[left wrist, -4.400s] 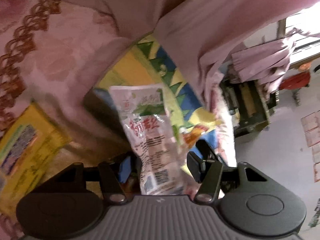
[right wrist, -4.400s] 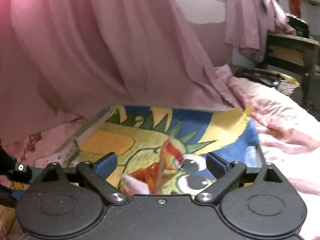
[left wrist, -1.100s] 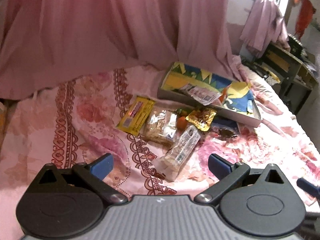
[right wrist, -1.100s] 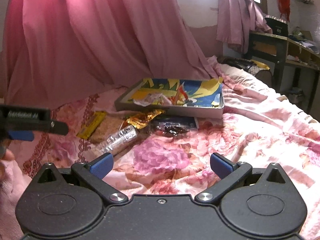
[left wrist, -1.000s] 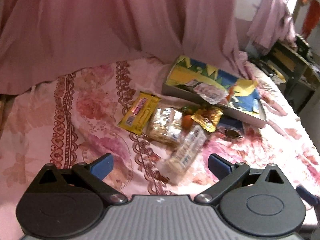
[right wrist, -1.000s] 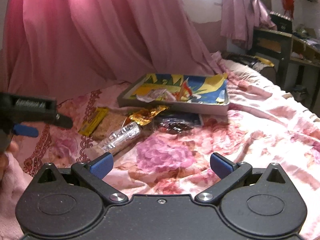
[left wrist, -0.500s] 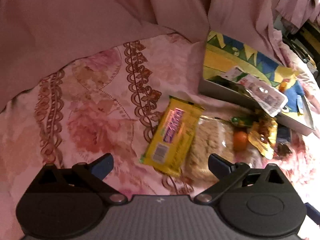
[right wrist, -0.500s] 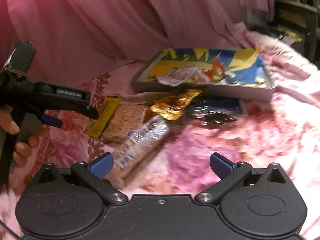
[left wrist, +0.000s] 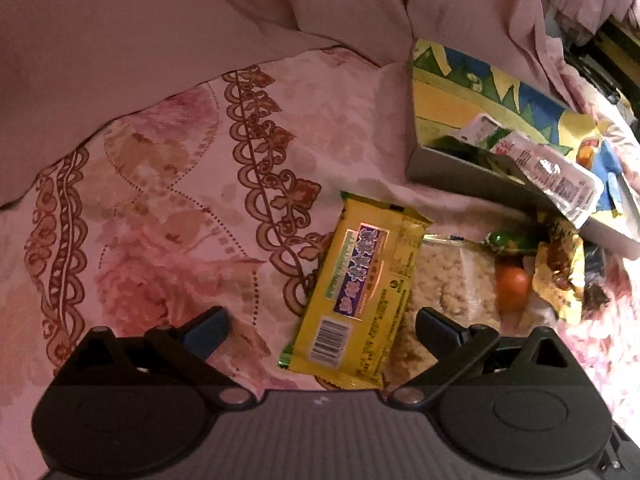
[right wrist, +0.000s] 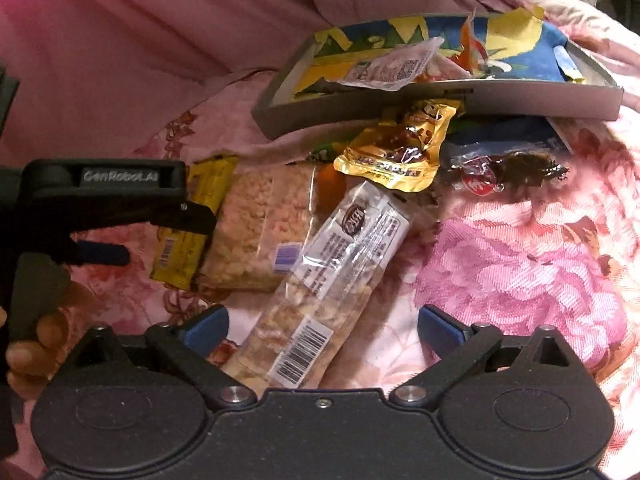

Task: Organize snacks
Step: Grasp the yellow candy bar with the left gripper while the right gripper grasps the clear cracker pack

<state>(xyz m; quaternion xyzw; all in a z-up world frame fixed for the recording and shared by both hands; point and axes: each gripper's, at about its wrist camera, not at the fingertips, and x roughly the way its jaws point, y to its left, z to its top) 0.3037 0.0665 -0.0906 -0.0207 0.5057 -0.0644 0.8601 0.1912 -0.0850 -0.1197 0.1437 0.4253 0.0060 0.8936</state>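
Note:
My left gripper (left wrist: pixel 320 326) is open and hovers over a yellow snack bar (left wrist: pixel 360 292) lying on the floral bedsheet; the bar sits between its fingers. My right gripper (right wrist: pixel 320 328) is open over a long clear nut-bar packet (right wrist: pixel 332 280). The left gripper also shows in the right wrist view (right wrist: pixel 160 236), above the yellow bar (right wrist: pixel 192 224). A clear bag of puffed rice (right wrist: pixel 256 232) lies between the two bars. A cartoon-printed tray (right wrist: pixel 440 108) at the back holds a white packet (right wrist: pixel 396 66) and an orange wrapper (right wrist: pixel 470 48).
A gold packet (right wrist: pixel 400 152), a dark packet with a red label (right wrist: pixel 504 168) and a blue packet (right wrist: pixel 500 138) lie before the tray. An orange round item (left wrist: pixel 512 284) and a green-wrapped item (left wrist: pixel 508 238) sit by the rice bag. Pink curtain (left wrist: pixel 200 40) hangs behind.
Both grippers have moved down and closer to the snacks. The left now straddles the yellow bar, the right the long clear packet. Earlier, each released a packet into the tray.

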